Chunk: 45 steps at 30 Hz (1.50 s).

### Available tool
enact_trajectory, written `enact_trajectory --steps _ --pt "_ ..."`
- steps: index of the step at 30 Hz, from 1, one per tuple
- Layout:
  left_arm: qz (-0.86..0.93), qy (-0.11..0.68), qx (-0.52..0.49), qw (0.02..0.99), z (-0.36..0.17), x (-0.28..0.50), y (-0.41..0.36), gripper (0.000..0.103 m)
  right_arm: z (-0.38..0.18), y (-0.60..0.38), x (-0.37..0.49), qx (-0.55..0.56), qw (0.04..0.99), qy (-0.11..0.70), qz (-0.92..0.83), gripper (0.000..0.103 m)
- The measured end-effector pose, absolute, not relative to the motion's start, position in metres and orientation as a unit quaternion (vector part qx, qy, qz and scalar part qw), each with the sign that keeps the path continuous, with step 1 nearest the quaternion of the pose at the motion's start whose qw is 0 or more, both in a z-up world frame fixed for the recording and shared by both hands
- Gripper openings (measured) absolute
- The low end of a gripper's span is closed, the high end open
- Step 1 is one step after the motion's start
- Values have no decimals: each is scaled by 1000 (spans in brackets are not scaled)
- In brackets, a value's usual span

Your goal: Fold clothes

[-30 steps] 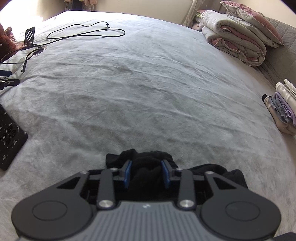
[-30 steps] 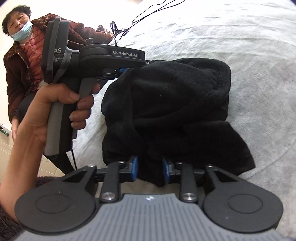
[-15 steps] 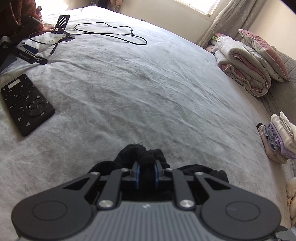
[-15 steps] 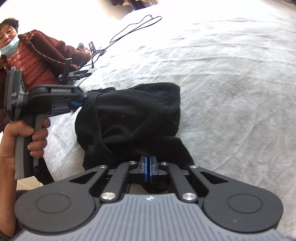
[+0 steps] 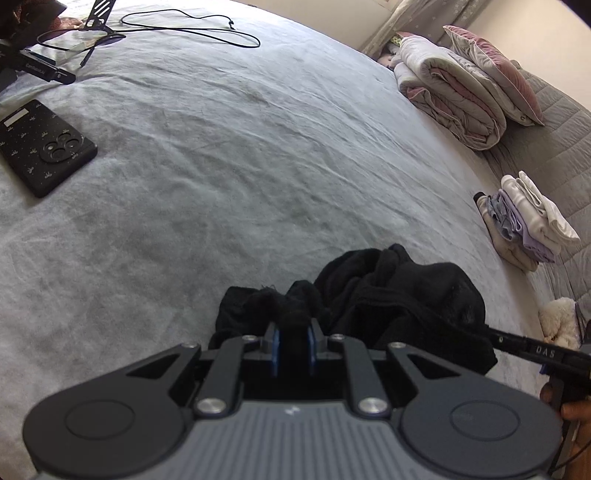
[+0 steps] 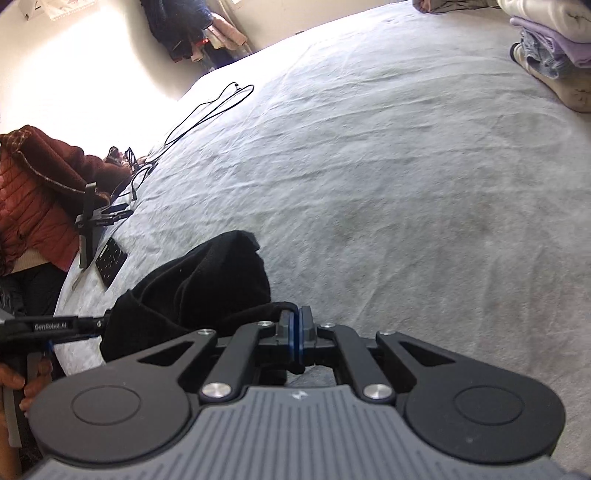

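A black fleece garment (image 5: 399,299) lies bunched on the grey bed sheet (image 5: 240,177). My left gripper (image 5: 293,332) is shut on a fold of it at its left end. My right gripper (image 6: 296,325) is shut on an edge of the same garment (image 6: 199,284), which hangs to its left. The garment stretches between the two grippers. The right gripper's body shows at the right edge of the left wrist view (image 5: 535,350). The left gripper's body shows at the left of the right wrist view (image 6: 51,326).
A black phone (image 5: 40,146), a phone stand (image 5: 99,11) and a black cable (image 5: 192,29) lie at the bed's far left. Folded quilts and a pillow (image 5: 461,96) and a stack of folded clothes (image 5: 524,221) sit at the right. A person in a red jacket (image 6: 33,206) stands at the bedside.
Both grippers closed on the black garment, then moved apart, spreading it between them. The views swung toward the middle of the bed.
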State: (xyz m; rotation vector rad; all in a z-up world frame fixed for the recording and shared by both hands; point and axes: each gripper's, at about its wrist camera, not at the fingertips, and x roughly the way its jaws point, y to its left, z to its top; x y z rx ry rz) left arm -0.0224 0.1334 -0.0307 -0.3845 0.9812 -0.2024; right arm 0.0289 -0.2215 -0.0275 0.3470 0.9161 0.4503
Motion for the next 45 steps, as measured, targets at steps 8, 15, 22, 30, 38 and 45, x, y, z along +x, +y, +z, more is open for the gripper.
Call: enact_trajectory --steps 8,15,22,30,38,45 --pt "-178 489 -153 840 -35 -35 101 13 -24 -254 40 191 872 420 165 1" --pt "-247 506 -114 819 -36 -39 79 13 -25 -267 48 199 876 416 141 1" --pt "-289 509 -85 806 -31 -40 72 15 -33 -271 54 199 873 425 133 2" --pt "-270 464 -166 828 -14 -19 108 36 -25 -280 47 203 870 421 157 20" --pt "-205 485 -180 831 -35 17 109 40 -15 -275 29 186 863 419 213 43" --pt "-204 498 -164 827 -54 30 89 37 -20 -259 19 149 850 434 259 43"
